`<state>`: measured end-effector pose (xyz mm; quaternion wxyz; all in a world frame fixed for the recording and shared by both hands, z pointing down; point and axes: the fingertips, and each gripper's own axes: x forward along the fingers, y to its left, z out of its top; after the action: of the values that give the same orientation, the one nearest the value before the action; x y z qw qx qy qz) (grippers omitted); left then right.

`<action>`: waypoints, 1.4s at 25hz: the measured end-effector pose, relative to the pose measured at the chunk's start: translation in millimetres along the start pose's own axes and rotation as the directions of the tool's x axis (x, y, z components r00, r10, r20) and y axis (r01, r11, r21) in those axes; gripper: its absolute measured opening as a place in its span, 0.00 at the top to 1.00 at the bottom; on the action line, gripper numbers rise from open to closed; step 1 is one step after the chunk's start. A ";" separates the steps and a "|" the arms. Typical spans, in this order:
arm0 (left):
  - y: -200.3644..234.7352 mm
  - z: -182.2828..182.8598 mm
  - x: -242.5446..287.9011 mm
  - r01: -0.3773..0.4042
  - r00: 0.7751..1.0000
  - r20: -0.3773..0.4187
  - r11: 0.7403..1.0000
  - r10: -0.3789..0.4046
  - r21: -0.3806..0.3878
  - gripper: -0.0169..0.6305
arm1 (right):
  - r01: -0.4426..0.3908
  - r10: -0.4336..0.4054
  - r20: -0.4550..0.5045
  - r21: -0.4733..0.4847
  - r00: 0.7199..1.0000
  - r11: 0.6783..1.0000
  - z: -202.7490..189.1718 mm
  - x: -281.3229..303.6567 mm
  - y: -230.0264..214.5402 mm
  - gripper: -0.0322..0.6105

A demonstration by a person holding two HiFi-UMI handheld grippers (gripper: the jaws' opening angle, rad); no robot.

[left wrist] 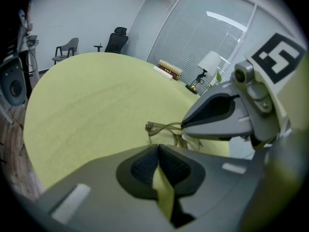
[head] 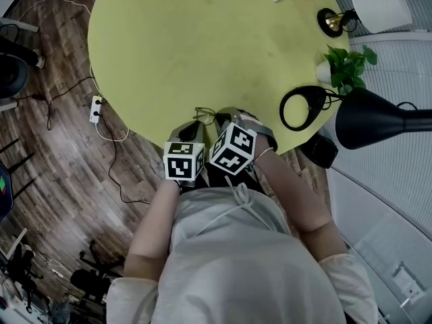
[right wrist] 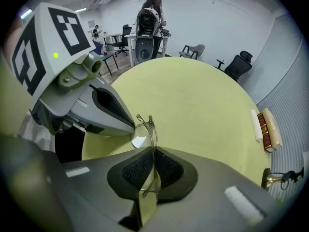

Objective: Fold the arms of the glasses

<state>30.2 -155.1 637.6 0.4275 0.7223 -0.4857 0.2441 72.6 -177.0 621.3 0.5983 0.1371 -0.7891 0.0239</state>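
Note:
Thin-framed, translucent glasses (head: 204, 115) sit at the near edge of the round yellow-green table (head: 202, 39). In the right gripper view they (right wrist: 147, 129) show edge-on, with the frame pinched between the pads and one lens (right wrist: 138, 140) sticking out to the left. My right gripper (right wrist: 154, 151) is shut on them. My left gripper (left wrist: 158, 149) is shut with nothing between its pads, and it stands just short of the glasses (left wrist: 169, 129). Both grippers sit side by side over the table edge, left (head: 191, 130) and right (head: 233, 119).
A black desk lamp (head: 378, 117) with a ring base (head: 304, 106) stands at the right edge. Beyond it are a potted plant (head: 344, 66) and a white-shaded lamp (head: 378, 9). Books (right wrist: 268, 127) lie at the far side. A power strip (head: 96, 109) and cables lie on the floor.

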 end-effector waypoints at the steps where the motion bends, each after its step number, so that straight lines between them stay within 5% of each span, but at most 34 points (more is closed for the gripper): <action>1: 0.1 -0.1 0.1 0.004 1.000 -0.002 1.000 -0.004 -0.004 0.96 | -0.002 0.002 0.000 -0.005 1.000 1.000 -0.2 1.1 0.2 0.93; 10: 1.7 0.1 -0.6 -0.001 1.000 0.009 1.000 0.001 0.006 0.96 | -0.010 0.011 0.025 -0.043 1.000 0.999 1.4 3.6 0.2 0.93; 13: 2.7 1.5 -5.2 -0.002 1.000 0.022 1.000 0.002 0.006 0.96 | -0.023 0.023 0.048 0.008 0.999 1.000 4.2 -1.5 -1.7 0.92; 16: -1.2 7.1 -16.2 0.017 0.999 0.047 1.000 -0.018 0.007 0.96 | -0.055 0.048 0.090 0.076 0.995 0.996 5.7 -10.0 -4.6 0.79; 20: -10.4 22.4 -43.6 0.031 0.994 0.105 0.998 -0.037 0.055 0.96 | -0.052 0.007 0.215 0.203 0.977 0.978 11.0 -38.9 -11.4 0.79; 26: -31.6 83.7 -94.2 0.046 0.955 0.277 0.974 -0.108 0.220 0.96 | -0.033 -0.200 0.468 0.443 0.861 0.896 33.5 -111.8 -29.4 0.87; 31: -65.5 128.4 -138.6 0.032 0.896 0.401 0.928 -0.191 0.370 0.96 | 0.051 -0.419 0.516 0.584 0.747 0.810 27.3 -169.5 -43.0 0.92; 35: -89.4 141.4 -178.0 -0.004 0.875 0.428 0.880 -0.227 0.476 0.96 | 0.047 -0.506 0.544 0.649 0.669 0.759 23.5 -213.8 -30.0 0.95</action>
<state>29.9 -173.7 394.1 0.1258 0.8678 -0.4587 0.1438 110.6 -170.4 407.6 0.1814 0.4377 -0.8730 0.1156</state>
